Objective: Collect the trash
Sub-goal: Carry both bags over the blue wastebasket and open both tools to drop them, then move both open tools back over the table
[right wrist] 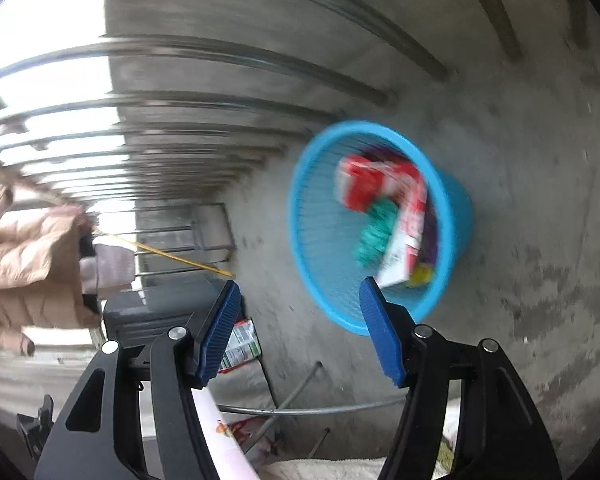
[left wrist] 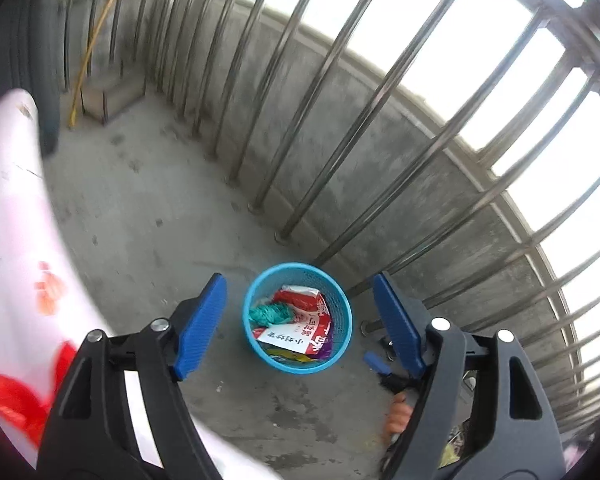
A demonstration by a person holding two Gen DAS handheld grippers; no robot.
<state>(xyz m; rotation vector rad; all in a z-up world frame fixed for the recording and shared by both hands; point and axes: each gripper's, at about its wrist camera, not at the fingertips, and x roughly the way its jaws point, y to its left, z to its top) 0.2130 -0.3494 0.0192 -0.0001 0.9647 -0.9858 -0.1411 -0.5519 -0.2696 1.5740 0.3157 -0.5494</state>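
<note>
We note the left gripper (left wrist: 300, 324) with jaws spread wide, gripping nothing, hanging above the blue basket (left wrist: 342, 334), which sits on the concrete floor just beside the metal railing (left wrist: 340, 120). The right gripper (right wrist: 300, 330) is likewise wide apart and empty, the basket (right wrist: 312, 240) just beyond its right finger. Inside the basket lie a red-and-white carton (left wrist: 314, 320) and a teal bundle (left wrist: 270, 314), touching each other; a small packet (right wrist: 240, 344) lies on the floor nearby, away from the railing
</note>
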